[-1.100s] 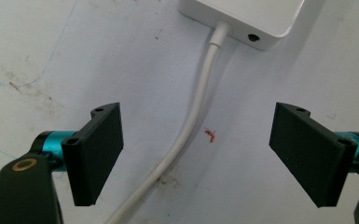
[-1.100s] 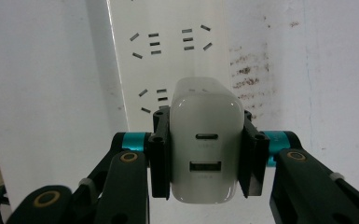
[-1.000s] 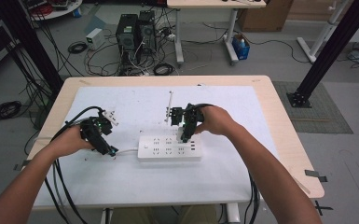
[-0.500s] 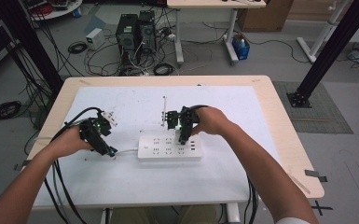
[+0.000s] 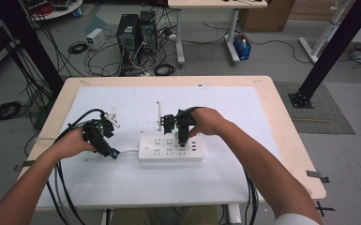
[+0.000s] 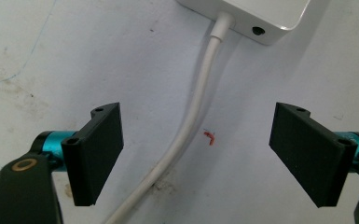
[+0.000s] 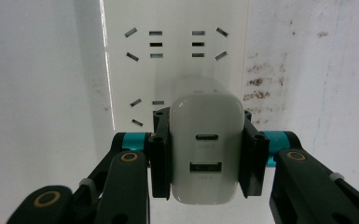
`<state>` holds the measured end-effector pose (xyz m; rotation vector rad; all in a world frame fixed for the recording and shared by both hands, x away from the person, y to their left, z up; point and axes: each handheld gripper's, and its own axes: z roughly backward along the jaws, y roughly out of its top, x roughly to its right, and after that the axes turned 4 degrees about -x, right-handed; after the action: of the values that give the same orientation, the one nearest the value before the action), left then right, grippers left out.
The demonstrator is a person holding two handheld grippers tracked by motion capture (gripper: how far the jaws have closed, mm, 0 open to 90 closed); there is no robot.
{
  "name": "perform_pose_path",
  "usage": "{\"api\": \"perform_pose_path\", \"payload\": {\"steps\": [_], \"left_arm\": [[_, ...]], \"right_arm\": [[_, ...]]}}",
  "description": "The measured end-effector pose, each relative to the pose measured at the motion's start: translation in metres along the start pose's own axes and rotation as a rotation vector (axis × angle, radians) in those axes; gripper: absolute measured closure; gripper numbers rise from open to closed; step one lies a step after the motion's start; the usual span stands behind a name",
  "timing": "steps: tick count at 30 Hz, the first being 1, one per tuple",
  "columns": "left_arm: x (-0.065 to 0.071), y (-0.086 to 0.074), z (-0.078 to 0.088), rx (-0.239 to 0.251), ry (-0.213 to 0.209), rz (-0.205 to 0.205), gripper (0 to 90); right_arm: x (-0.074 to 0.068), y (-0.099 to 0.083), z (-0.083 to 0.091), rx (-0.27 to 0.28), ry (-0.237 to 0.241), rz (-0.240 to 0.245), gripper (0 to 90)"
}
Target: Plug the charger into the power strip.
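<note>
Two grippers are at work w/ the power strip (image 5: 170, 148) as ref. Nearest, right gripper (image 7: 204, 154): jaws clamped on a white USB charger (image 7: 205, 154), one pad on each flank, port face toward the camera. Charger hangs over the strip's socket face; whether the prongs have entered yet can't be told. Beyond it, more slot groups (image 7: 175, 44) of the strip lie free.

Left gripper (image 6: 200, 154): jaws apart, nothing gripped, hovering over the strip's white cord (image 6: 193, 126) just beside the strip's cord end (image 6: 261, 18). Cord runs between the pads w/o touching either.

Step in hand, by judgement: plugging charger into strip. Next move calls for prongs lined up square w/ a slot pair, then a straight push down; left gripper is placed to brace the strip if it slides. Farthest, in high view, white table mat (image 5: 244, 108) extends past the strip.
</note>
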<state>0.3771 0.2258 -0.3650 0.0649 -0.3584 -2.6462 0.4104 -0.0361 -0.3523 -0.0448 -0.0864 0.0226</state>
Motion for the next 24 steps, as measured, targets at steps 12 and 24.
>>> {"api": "perform_pose_path", "payload": {"steps": [12, 24], "left_arm": [[-0.002, -0.003, -0.003, 0.015, -0.009, 0.026, 17.7], [0.002, -0.004, -0.002, 0.025, -0.007, 0.037, 17.7]], "right_arm": [[0.009, 0.004, -0.008, -0.043, 0.057, -0.012, 62.8], [0.008, 0.011, -0.013, -0.080, 0.053, -0.001, 62.9]]}}
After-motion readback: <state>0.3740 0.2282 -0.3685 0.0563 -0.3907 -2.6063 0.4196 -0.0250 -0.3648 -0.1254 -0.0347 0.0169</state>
